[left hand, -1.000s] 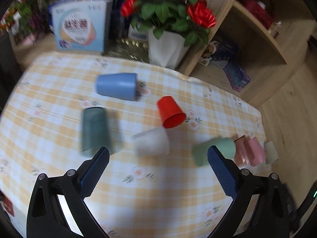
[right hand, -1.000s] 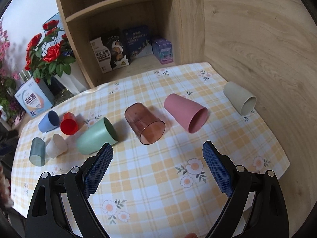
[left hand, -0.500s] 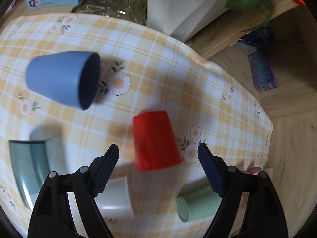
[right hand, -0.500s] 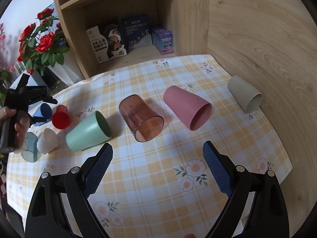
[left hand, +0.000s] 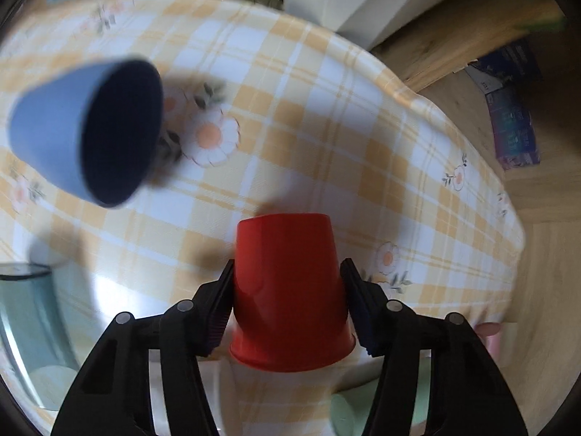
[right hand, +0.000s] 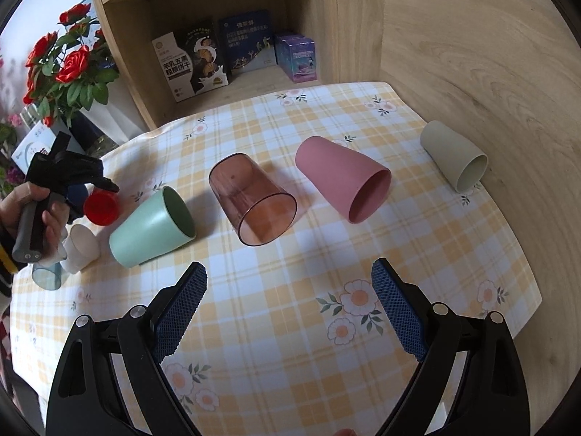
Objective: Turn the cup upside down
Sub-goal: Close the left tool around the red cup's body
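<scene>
- The left gripper (left hand: 287,283) is clenched on the red cup (left hand: 288,287), its two pads pressed against opposite sides of the cup's wall.
- The red cup's base points away from the camera and its rim toward it; whether it rests on the counter (left hand: 326,116) or is raised I cannot tell.
- A blue cup (left hand: 83,134) lies on its side to the left and beyond it.
- The right gripper (right hand: 288,312) hangs released above the counter, holding nothing.
- Ahead of it a green cup (right hand: 152,229), a clear brown cup (right hand: 250,203), a pink cup (right hand: 341,178) and a beige cup (right hand: 454,154) lie on their sides in a row.
</scene>
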`<state>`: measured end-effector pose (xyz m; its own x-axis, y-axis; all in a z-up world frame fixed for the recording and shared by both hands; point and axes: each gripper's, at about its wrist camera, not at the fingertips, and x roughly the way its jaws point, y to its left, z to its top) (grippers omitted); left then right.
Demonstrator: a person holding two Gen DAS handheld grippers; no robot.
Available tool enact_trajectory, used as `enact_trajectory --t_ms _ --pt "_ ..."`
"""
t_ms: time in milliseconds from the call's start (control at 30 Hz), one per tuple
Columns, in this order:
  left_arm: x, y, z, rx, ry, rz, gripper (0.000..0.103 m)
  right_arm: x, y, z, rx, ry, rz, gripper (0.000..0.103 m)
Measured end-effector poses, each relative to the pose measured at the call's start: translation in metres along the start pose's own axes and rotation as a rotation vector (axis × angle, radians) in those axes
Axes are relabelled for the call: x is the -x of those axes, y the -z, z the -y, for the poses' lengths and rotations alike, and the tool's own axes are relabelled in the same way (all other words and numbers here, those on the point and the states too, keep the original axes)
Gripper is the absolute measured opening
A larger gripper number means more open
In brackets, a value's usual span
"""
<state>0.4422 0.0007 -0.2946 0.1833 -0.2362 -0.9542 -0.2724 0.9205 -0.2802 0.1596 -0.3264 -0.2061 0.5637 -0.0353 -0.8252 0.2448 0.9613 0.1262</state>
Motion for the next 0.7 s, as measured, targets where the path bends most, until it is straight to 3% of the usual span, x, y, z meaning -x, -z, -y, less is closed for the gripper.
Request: enact_trajectory --t_ms 333,467,700 --pt "0.082 0.046 -0.002 -0.092 0.089 0.113 0.055 0.018 0.003 -0.005 -0.001 -0.02 0.032 0.089" --pt "0.116 0.101 -0.014 -0.132 0.135 0.145 0.055 0.028 0.008 -0.01 0.001 -0.036 0.042 0.089" --pt "0.105 0.199 -0.023 -0.205 0.147 0.134 0.055 0.041 0.02 -0.015 0.0 -0.051 0.051 0.089"
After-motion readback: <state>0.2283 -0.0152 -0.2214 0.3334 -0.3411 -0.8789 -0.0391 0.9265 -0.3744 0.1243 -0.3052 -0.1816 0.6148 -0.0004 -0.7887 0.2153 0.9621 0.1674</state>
